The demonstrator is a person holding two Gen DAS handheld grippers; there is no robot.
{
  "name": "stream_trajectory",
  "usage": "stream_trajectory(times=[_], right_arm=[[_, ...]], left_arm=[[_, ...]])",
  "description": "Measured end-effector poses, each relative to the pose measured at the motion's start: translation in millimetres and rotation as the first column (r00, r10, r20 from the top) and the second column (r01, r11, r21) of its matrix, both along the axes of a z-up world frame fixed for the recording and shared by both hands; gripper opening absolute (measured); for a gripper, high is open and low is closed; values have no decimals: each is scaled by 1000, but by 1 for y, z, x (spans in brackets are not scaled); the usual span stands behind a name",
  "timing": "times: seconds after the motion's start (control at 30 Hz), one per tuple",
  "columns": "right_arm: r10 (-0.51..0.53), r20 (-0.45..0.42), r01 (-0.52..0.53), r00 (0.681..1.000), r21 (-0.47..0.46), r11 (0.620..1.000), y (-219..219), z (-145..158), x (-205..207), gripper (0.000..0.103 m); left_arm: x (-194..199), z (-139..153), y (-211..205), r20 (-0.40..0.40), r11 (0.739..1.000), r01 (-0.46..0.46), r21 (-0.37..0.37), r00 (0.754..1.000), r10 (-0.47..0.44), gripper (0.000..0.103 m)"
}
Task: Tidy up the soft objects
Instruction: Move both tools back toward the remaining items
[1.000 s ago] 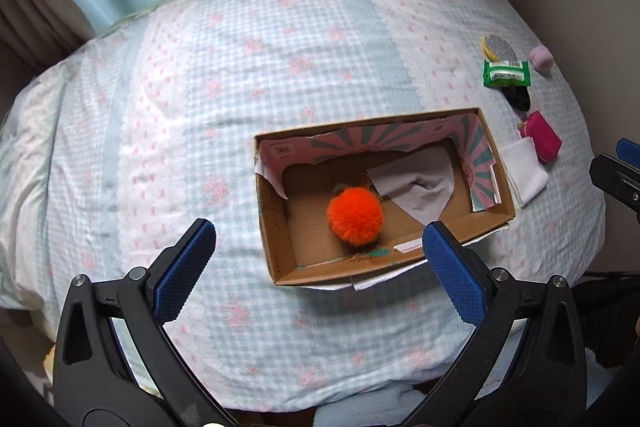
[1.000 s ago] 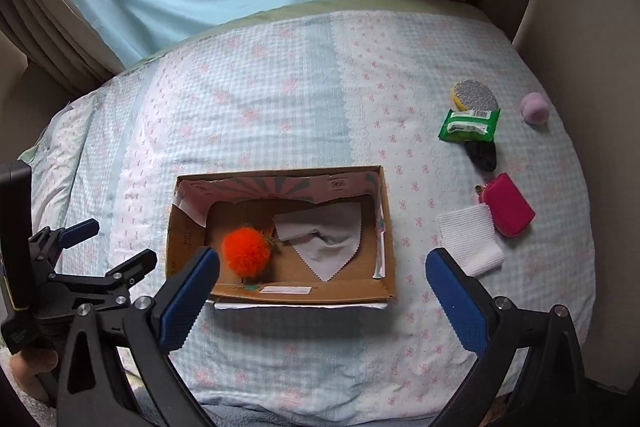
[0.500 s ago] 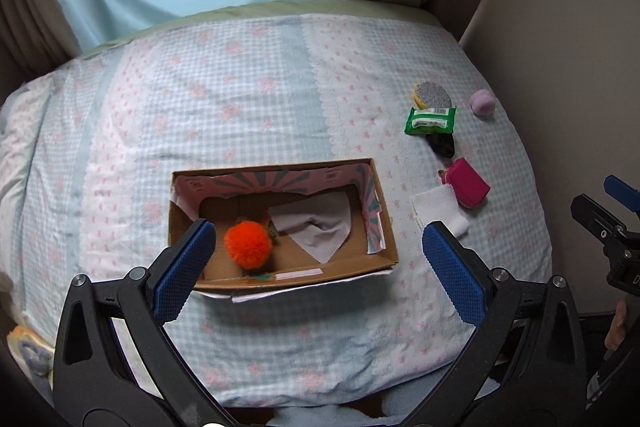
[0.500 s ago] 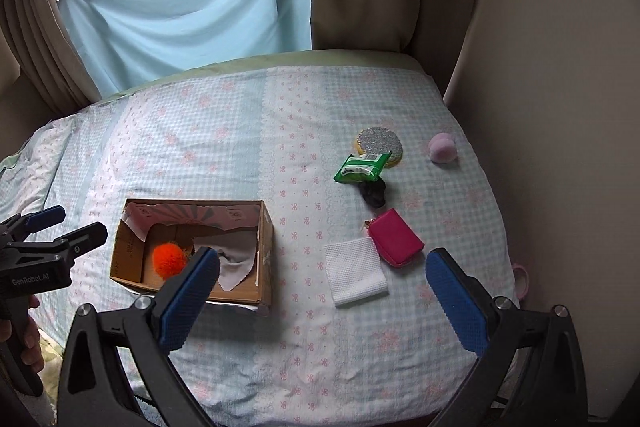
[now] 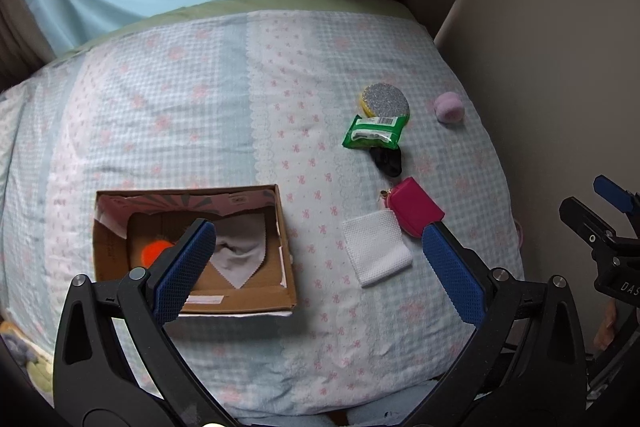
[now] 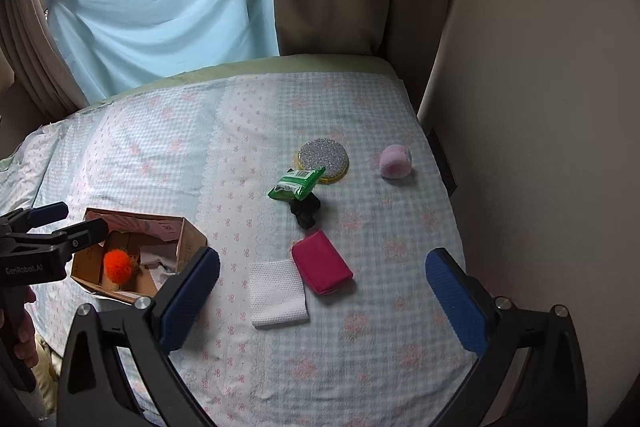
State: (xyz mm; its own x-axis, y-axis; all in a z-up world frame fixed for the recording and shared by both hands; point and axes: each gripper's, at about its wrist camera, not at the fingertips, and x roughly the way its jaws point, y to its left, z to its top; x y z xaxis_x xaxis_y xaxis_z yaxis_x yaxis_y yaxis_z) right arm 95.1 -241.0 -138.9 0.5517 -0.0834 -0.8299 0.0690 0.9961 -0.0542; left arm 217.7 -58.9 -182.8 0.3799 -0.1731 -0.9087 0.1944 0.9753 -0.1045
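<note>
**Both grippers spread and empty above the bed**

From your left wrist camera, your left gripper point(image 5: 320, 251) hangs over the checked bedspread point(image 5: 200, 115) with its jaws wide apart and nothing between them. The cardboard box point(image 5: 288, 267) sits low on the left; inside it lie an orange pom-pom point(image 5: 154, 251), partly hidden by one blue pad, and a grey cloth point(image 5: 240, 247). To the right lie a white cloth point(image 5: 376, 249) touching a pink pouch point(image 5: 416, 213), then a black item point(image 5: 387, 159), a green packet point(image 5: 373, 133) overlapping a glittery round sponge point(image 5: 386, 101), and a pink puff point(image 5: 450, 108) set apart.

From your right wrist camera, your right gripper point(image 6: 322, 293) is likewise spread open and empty, with the white cloth point(image 6: 277, 293) and pink pouch point(image 6: 322, 267) between its pads. The box point(image 6: 192, 241) is at the left, the orange pom-pom point(image 6: 118, 265) inside.
</note>
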Motion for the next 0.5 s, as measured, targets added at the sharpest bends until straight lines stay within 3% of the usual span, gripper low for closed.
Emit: stream_trajectory(times=[0.27, 0.5], right_arm=[[38, -63, -34, 997, 56, 998, -45, -44, 37, 103], [87, -141, -74, 986, 94, 993, -65, -103, 69, 103]], left_arm=[[61, -39, -55, -88, 1000, 8, -6, 996, -8, 103], [142, -109, -89, -247, 995, -70, -74, 968, 50, 103]])
